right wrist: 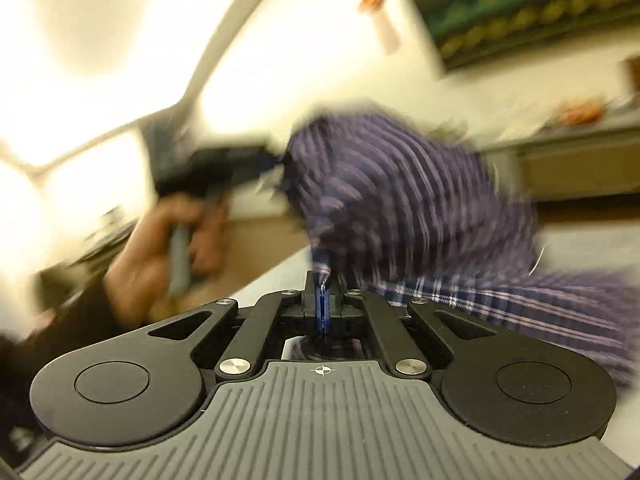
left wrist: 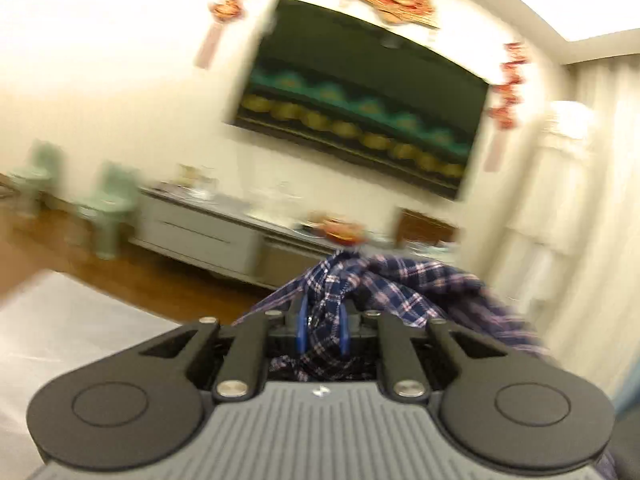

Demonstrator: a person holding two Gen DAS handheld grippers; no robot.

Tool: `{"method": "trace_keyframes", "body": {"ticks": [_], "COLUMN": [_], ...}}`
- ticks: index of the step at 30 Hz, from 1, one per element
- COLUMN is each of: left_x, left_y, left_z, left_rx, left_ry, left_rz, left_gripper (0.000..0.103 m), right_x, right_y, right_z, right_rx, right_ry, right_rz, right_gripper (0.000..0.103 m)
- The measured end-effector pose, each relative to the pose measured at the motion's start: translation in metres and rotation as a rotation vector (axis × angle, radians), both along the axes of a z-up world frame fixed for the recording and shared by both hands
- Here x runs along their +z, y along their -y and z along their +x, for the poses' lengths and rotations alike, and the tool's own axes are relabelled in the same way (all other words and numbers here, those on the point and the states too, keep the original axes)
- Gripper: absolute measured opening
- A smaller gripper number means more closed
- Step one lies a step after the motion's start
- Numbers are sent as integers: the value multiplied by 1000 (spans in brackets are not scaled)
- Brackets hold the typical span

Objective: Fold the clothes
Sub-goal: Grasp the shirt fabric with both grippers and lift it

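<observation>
A navy, white and pink plaid garment is lifted in the air and held by both grippers. My left gripper is shut on a bunched part of it, with cloth between the blue pads. My right gripper is shut on an edge of the same garment, which billows up and to the right, blurred. The left gripper and the hand holding it show at the left of the right wrist view, gripping the garment's top.
A white surface lies below at the left. Beyond it are a wood floor, a grey low cabinet with dishes, two green stools, a dark framed picture and white curtains.
</observation>
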State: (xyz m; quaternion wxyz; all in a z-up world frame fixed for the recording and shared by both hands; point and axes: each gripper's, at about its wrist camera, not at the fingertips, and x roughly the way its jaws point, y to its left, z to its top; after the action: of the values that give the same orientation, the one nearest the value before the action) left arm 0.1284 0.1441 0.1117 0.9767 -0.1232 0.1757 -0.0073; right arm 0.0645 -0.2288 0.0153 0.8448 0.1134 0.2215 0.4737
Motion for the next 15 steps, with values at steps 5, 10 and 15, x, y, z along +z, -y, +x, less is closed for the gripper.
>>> {"method": "trace_keyframes", "body": {"ticks": [5, 10, 15], "left_x": [-86, -128, -121], "left_y": [-47, -68, -82], "left_z": [-12, -62, -68], "left_rx": [62, 72, 104], "left_ry": [-343, -402, -366], "left_rz": [19, -45, -87], "left_gripper": [26, 41, 71], "right_x": [-38, -37, -47], "right_y": [-35, 15, 56], "right_z": [18, 46, 89], "right_rx": [55, -193, -521], "right_ry": [-130, -144, -207], "right_rz": [-189, -148, -213], "right_gripper": [47, 90, 94]}}
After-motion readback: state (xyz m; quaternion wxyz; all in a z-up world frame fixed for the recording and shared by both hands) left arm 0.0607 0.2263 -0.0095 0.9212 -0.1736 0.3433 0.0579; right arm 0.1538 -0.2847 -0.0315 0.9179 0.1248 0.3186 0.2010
